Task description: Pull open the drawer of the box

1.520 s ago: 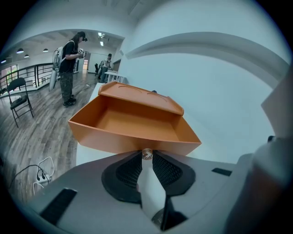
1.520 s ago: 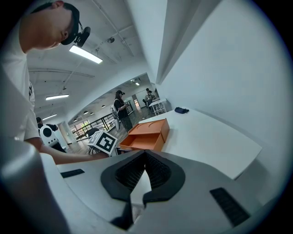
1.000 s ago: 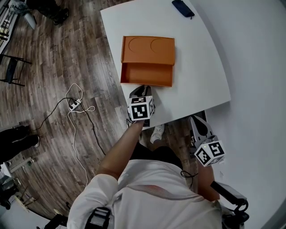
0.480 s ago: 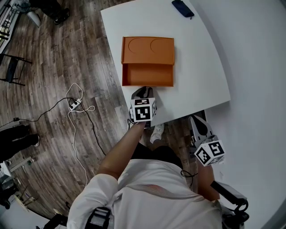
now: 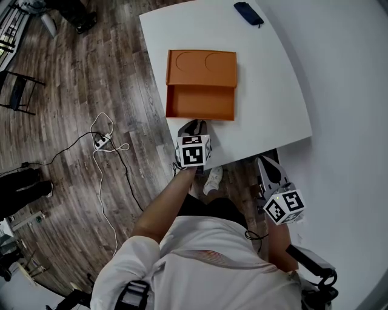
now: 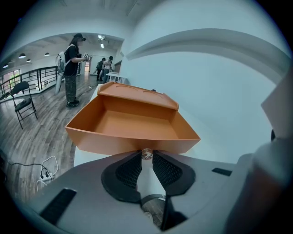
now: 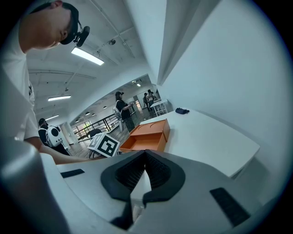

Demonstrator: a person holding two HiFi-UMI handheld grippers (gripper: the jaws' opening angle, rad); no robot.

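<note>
While the left tool (image 5: 195,123) is closed on the one small clear knob (image 6: 146,154) at the middle of the drawer front, its two jaws stand narrowly apart with only that knob between their tips. One orange box (image 5: 201,68) lies on the white surface (image 5: 267,103), near the edge on the person's side. Its one drawer (image 5: 200,103) is pulled out towards the person and shows an empty orange interior. Two round recesses (image 5: 180,60) are counted in the box top, side by side. One dark item (image 5: 248,12) lies at the far corner, well apart from the box. The right tool (image 7: 145,154) is off the surface's near edge, jaws together at the tips, holding nothing. One power strip (image 5: 100,143) with cables lies on the floor (image 5: 73,91).
</note>
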